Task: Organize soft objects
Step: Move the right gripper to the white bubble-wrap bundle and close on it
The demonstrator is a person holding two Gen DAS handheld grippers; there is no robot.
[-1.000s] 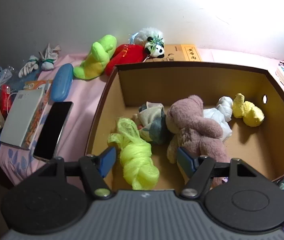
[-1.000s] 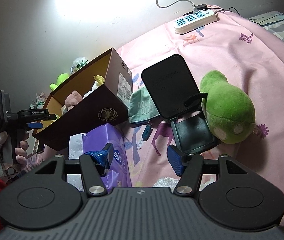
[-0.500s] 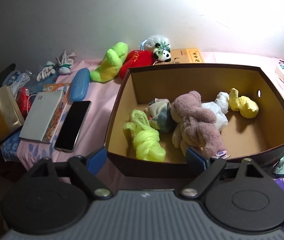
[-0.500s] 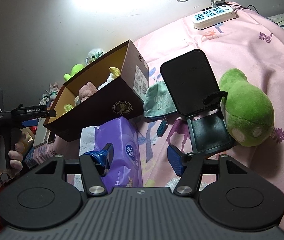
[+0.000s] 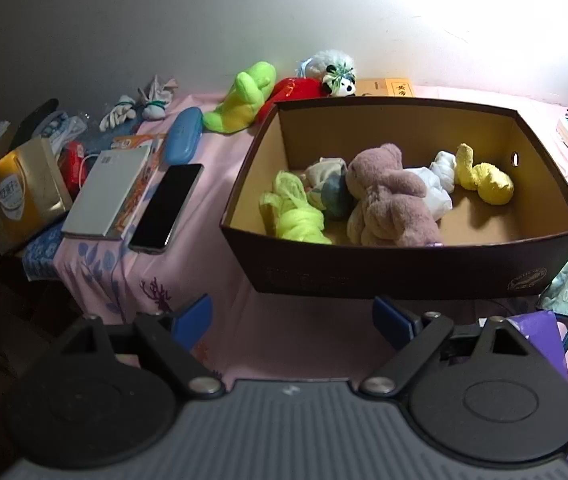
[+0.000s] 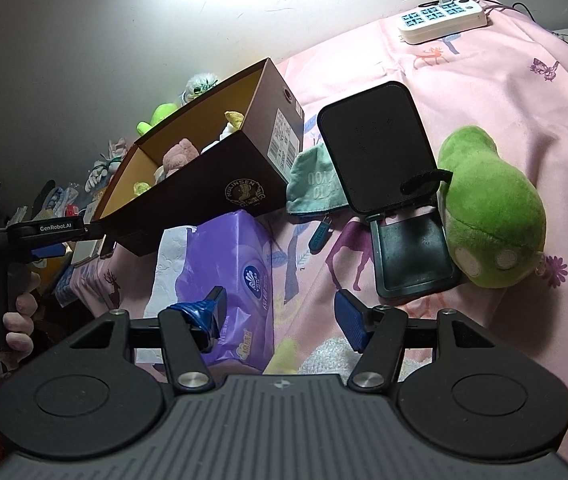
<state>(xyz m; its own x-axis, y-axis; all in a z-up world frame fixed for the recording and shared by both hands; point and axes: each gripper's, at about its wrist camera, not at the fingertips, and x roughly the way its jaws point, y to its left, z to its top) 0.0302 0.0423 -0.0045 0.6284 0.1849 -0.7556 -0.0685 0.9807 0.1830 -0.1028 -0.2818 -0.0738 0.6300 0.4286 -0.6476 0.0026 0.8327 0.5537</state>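
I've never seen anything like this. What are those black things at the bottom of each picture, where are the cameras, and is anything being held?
No robot here: a person carries a hand-held gripper in each hand, each with a camera looking along its two blue-tipped fingers.

The left picture comes from the left hand-held gripper. Its jaws have just been opening and stand wide, with nothing between them. Ahead is a brown box holding a pink teddy, a yellow-green cloth and a yellow toy.

The right picture comes from the right hand-held gripper, also open and empty. It looks over a pink bedsheet with a green plush, a purple tissue pack and a black case.
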